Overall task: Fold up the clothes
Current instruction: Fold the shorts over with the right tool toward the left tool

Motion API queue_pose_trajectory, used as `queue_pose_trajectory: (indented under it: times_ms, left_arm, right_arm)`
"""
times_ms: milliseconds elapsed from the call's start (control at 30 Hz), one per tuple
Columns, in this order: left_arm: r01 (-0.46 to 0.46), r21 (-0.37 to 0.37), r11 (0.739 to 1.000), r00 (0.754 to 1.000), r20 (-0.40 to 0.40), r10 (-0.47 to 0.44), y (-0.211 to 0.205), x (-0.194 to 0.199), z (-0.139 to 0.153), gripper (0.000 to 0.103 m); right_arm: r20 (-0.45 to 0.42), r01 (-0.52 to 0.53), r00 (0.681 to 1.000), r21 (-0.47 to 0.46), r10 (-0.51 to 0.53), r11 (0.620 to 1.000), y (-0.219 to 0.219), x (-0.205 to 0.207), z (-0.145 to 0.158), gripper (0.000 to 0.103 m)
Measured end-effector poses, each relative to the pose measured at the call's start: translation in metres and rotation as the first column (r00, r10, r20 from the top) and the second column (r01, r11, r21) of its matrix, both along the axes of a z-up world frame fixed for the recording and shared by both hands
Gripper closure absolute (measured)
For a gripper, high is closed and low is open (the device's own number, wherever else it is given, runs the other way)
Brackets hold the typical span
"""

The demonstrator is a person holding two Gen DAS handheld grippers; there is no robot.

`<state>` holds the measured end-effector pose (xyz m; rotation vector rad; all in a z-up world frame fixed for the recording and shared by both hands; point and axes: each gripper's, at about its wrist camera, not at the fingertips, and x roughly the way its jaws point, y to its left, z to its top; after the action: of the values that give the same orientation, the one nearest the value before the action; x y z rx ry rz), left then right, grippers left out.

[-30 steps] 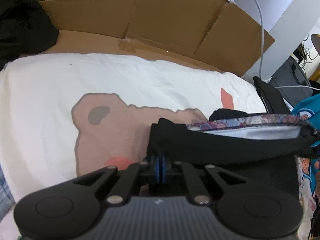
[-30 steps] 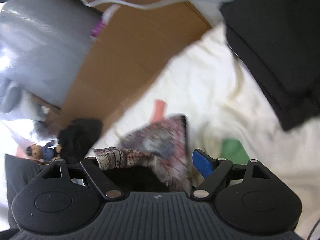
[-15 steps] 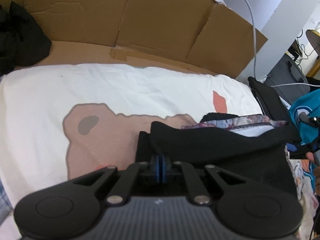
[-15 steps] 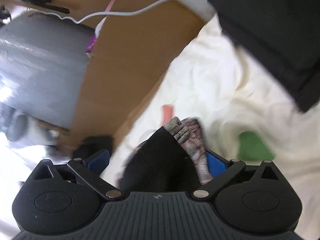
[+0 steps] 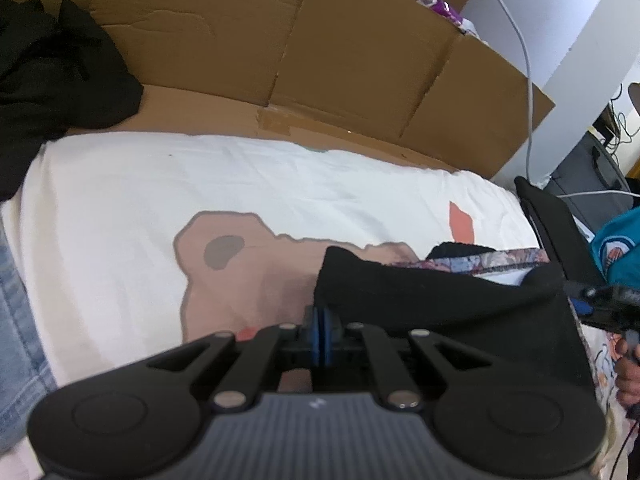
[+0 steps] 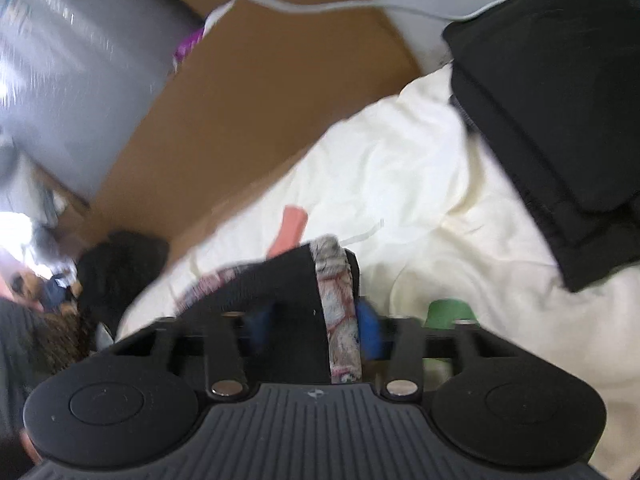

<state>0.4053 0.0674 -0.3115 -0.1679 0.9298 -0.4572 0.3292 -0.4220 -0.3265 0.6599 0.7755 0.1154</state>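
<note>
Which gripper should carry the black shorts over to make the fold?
Probably the right gripper: its jaws have just been closing on the loose end of the shorts. The left gripper, shut on the other corner, can pin it.

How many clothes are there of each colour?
Black: 3, the garment with patterned lining held by both grippers, a crumpled heap, a folded stack.
Blue denim: 1.
Teal: 1.
Total: 5.

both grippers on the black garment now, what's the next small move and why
Probably lift both ends together and draw the black garment taut. The left hand-held gripper is shut on one end; the right hand-held gripper has just been closing around the bunched other end, which sags on the white bear sheet.
</note>
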Motion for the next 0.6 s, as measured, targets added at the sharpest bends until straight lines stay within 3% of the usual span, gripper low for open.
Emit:
queue_pose_trajectory:
  times_ms: [33, 167, 233, 433, 500, 533, 567, 600]
  left_arm:
    - [-0.004, -0.005, 1.0, 1.0, 0.001, 0.004, 0.002, -0.001, 0.0, 0.1]
    - [-0.018, -0.04, 0.999, 1.0, 0.022, 0.019, 0.009, -0.006, 0.005, 0.101]
    - [-0.026, -0.05, 0.998, 0.999, 0.024, 0.027, 0.011, -0.007, 0.006, 0.101]
    - [-0.089, -0.011, 0.996, 0.994, -0.063, 0.088, 0.012, 0.004, -0.011, 0.097]
    - [-0.099, -0.028, 0.995, 0.992, -0.082, 0.096, 0.013, 0.005, -0.012, 0.09]
    - [-0.094, -0.031, 0.995, 0.993, -0.079, 0.092, 0.013, 0.006, -0.012, 0.086]
    - [-0.089, -0.033, 0.996, 0.994, -0.074, 0.086, 0.012, 0.006, -0.011, 0.075]
    - [-0.083, -0.034, 0.996, 0.994, -0.07, 0.08, 0.01, 0.007, -0.011, 0.066]
  right_arm:
    - [-0.004, -0.009, 1.0, -0.029, 0.009, 1.0, 0.005, 0.001, -0.002, 0.101]
    - [0.116, 0.054, 0.992, -0.023, -0.051, 0.998, 0.0, -0.009, 0.012, 0.102]
    - [0.137, 0.078, 0.988, -0.017, -0.075, 0.997, -0.004, -0.011, 0.015, 0.102]
    - [0.036, 0.061, 0.998, -0.028, -0.06, 0.998, 0.002, 0.003, -0.002, 0.097]
    - [0.044, 0.053, 0.998, -0.021, -0.052, 0.998, 0.002, 0.009, -0.002, 0.085]
    - [0.053, 0.05, 0.997, -0.015, -0.049, 0.999, 0.001, 0.011, -0.001, 0.064]
    - [0.064, 0.054, 0.997, -0.011, -0.053, 0.998, 0.0, 0.012, -0.001, 0.049]
    - [0.065, 0.052, 0.997, -0.013, -0.051, 0.999, 0.001, 0.014, -0.002, 0.047]
